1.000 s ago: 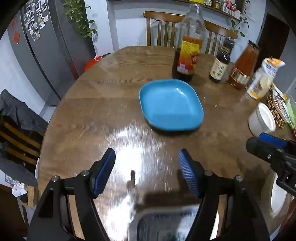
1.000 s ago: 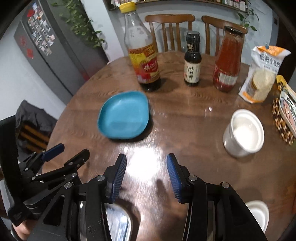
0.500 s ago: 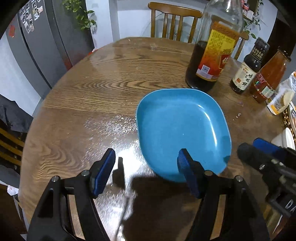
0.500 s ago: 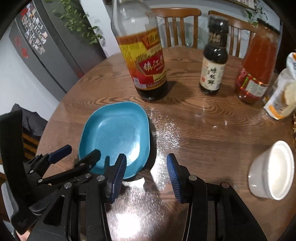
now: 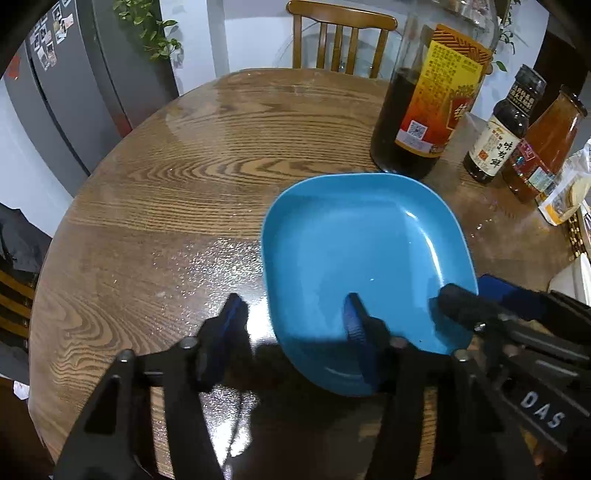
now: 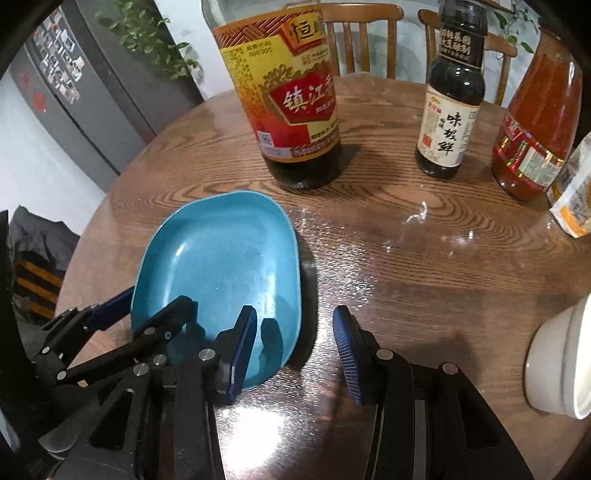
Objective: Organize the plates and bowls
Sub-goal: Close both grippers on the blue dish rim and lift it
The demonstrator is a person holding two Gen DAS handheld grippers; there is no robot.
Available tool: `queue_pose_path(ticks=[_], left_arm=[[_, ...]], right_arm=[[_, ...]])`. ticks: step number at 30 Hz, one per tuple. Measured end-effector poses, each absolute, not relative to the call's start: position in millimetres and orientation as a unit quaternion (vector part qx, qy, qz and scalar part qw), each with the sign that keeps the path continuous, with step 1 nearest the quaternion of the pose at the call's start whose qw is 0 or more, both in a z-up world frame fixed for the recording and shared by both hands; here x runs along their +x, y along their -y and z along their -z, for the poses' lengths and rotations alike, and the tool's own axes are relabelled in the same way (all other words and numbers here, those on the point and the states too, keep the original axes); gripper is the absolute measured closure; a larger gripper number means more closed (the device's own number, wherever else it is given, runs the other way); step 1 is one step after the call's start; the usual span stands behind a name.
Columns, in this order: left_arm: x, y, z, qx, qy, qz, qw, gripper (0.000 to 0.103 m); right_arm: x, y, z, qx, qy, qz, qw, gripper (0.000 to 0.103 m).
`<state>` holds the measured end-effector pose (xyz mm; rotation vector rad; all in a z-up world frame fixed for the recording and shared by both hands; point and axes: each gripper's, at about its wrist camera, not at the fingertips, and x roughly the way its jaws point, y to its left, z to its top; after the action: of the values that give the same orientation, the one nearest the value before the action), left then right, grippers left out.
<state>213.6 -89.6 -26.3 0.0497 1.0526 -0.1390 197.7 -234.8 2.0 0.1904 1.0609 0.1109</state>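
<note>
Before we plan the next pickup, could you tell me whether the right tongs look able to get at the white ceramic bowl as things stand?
Probably yes: the right tongs are open, and only bare wooden table lies between them and the white ceramic bowl to their right.

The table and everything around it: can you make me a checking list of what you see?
Surface: round wooden table, shiny with glare.
Job's things: blue plate lying flat; white bowl at the right edge.
Clutter: big vinegar bottle, small dark sauce bottle, red sauce jar, snack bag.
Grippers: left claw open, straddling the plate's near left rim; right claw open, straddling its near right rim. Neither is closed on it.
Cables: nothing seen.
Surroundings: grey fridge with magnets, wooden chair, leafy plant.
</note>
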Motion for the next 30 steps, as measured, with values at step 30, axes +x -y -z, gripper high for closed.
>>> queue_pose_path(ticks=[30], left_arm=[[214,86,24,0.007,-0.500,0.082,0.862,0.092]], right_arm=[[192,238,1,0.107,-0.514,-0.042,0.850,0.094]])
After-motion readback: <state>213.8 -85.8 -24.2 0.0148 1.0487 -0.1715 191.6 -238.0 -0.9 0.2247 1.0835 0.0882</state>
